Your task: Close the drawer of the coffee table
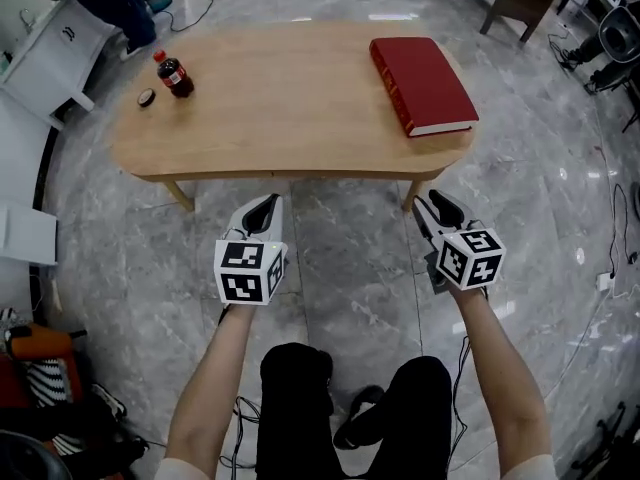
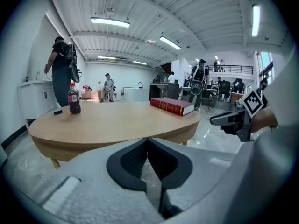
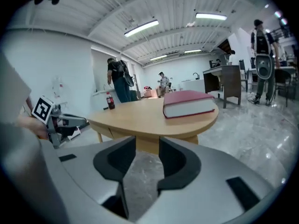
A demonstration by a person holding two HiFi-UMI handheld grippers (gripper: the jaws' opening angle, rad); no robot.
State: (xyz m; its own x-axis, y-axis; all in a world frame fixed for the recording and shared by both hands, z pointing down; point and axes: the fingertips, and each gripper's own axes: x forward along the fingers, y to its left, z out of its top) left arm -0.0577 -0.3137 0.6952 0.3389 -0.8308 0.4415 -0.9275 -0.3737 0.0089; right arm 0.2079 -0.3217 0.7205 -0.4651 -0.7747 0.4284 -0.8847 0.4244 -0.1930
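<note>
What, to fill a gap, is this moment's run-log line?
left tongs shut, empty | right tongs open, empty | both short of coffee table

Your count of things
You see one desk (image 1: 290,108), one red book (image 1: 422,83), one cola bottle (image 1: 173,74) and one little cap (image 1: 147,97).

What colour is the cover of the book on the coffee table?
Red; the book shows best in the head view.

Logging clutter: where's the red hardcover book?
Head view: red hardcover book lies at the right end of the oval wooden table, opposite the cola bottle.
</note>
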